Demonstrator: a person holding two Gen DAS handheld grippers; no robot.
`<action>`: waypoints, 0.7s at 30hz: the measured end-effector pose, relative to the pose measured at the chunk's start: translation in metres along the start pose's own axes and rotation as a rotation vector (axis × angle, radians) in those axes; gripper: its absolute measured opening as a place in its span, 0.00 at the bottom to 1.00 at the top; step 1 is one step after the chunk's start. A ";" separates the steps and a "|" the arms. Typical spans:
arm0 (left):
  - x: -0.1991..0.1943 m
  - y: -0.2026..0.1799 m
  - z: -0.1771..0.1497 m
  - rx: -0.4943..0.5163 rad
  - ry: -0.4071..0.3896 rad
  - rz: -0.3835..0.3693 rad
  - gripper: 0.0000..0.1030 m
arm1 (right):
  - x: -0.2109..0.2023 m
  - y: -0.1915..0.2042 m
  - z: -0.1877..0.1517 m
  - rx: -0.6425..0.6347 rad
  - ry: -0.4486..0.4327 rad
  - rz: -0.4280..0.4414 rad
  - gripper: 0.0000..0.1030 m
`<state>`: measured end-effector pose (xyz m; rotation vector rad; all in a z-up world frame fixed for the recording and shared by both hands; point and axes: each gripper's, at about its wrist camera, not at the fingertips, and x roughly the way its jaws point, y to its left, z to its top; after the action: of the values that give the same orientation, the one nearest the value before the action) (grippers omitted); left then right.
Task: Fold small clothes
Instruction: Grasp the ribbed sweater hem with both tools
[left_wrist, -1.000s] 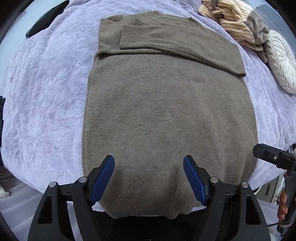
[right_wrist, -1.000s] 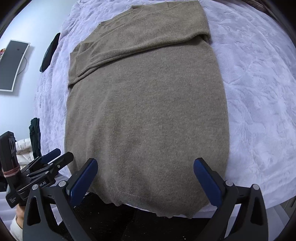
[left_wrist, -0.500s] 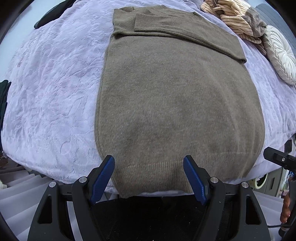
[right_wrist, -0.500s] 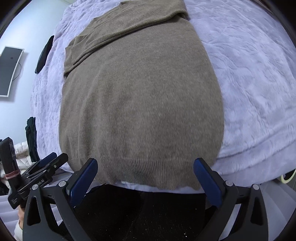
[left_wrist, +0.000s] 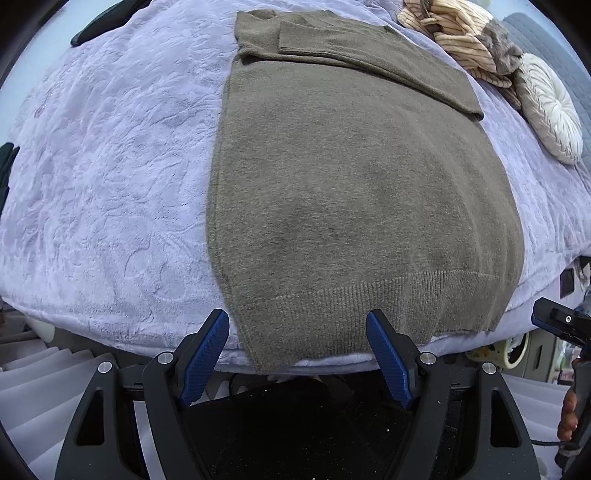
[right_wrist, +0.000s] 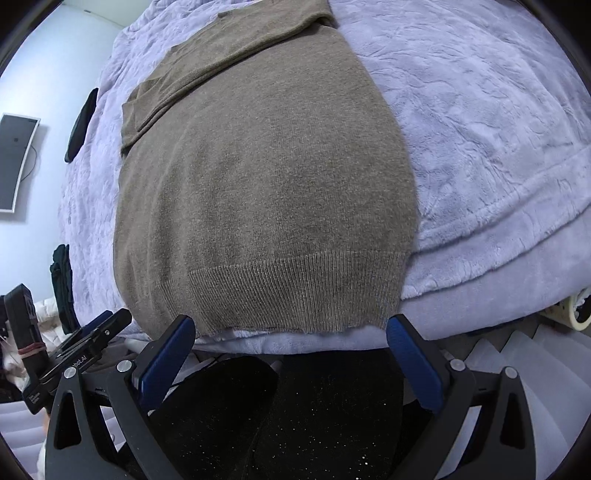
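Across the lower edge of both wrist views, the ribbed hem of the sweater (left_wrist: 351, 206) now shows in full, lying at the near edge of the bed (left_wrist: 103, 177). A second ago the hem ran under the bottom of each frame, so both tools have drawn back toward the bed edge. Judged from this, the sleeves are done and the hem corners are the next thing to be taken for the lengthwise fold.

Left gripper (left_wrist: 299, 354): jaws stand apart, nothing between them, lined up at the hem's lower left corner but not touching it. Right gripper (right_wrist: 291, 354): jaws likewise stand apart and empty, spanning the hem's lower right portion, clear of the cloth.

Condition of the sweater: olive-brown knit, laid flat, body smooth with no marked creases. Both sleeves are folded across the chest at the upper part of the frames, one over the other, forming a neat band. Side edges run straight.

Other items: a striped garment (left_wrist: 458, 40) and a round cushion (left_wrist: 550, 118) sit at upper right of the left view, well apart from the work.
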<state>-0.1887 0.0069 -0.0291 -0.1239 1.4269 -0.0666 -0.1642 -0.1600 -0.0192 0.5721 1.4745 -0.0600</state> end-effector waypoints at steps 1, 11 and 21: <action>0.000 0.007 -0.001 -0.009 0.002 -0.010 0.75 | 0.000 -0.003 0.000 0.010 0.003 0.009 1.00; 0.040 0.044 -0.003 -0.110 0.053 -0.187 0.75 | 0.011 -0.032 0.021 0.027 0.017 0.051 1.00; 0.053 0.060 0.007 -0.121 0.038 -0.341 0.75 | 0.032 -0.084 0.057 0.124 -0.013 0.199 0.98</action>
<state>-0.1759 0.0603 -0.0874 -0.4673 1.4352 -0.2647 -0.1399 -0.2454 -0.0774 0.8152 1.4018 0.0003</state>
